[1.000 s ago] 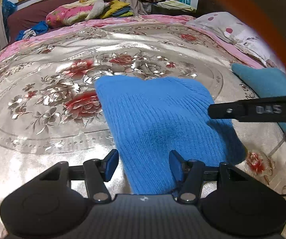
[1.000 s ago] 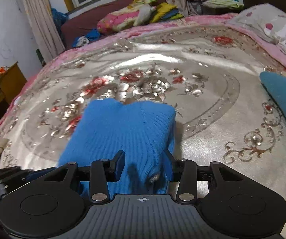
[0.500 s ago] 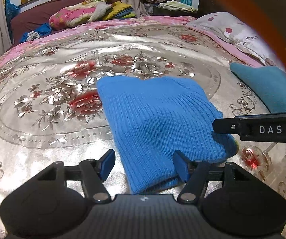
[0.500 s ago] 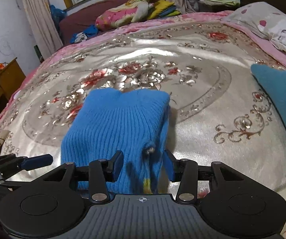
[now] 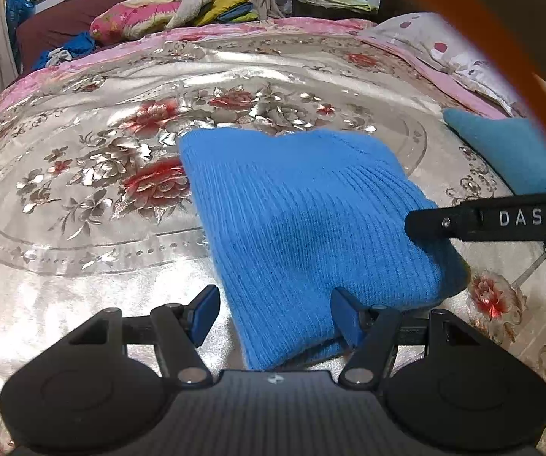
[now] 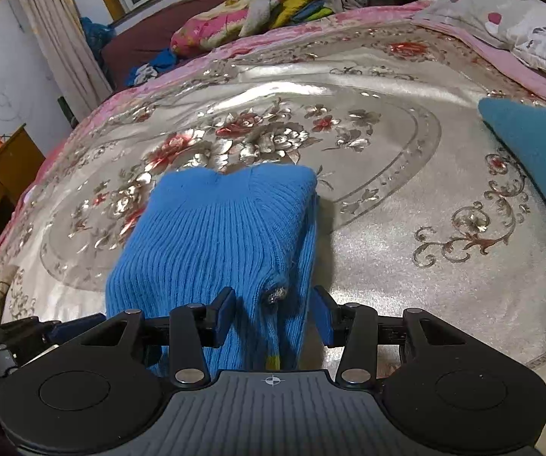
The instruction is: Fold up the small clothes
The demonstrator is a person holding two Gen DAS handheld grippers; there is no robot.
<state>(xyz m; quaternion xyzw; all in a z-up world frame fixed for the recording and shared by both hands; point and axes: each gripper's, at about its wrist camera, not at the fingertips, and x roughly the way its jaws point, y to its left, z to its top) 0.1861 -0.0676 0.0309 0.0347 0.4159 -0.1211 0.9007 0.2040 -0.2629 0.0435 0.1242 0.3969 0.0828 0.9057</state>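
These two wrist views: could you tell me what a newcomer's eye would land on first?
A bright blue ribbed knit garment, folded, lies mid-bed on the shiny silver bedspread with red flowers. Its near edge sits between the open jaws of the left gripper and the right gripper. A teal knit piece lies apart at the right.

Left gripper [image 5: 275, 317] is tipped down at a slant, its two blue-padded fingers [image 5: 204, 313] spread apart with the right-hand pad at the edge of the blue knit [image 5: 303, 220] and the left-hand pad off it. Right gripper [image 6: 273, 317] slants down too, jaws parted, pads standing clear on either side of the knit fold. From the left wrist view, one black finger of the right gripper reaches in from the right, lying across the knit.
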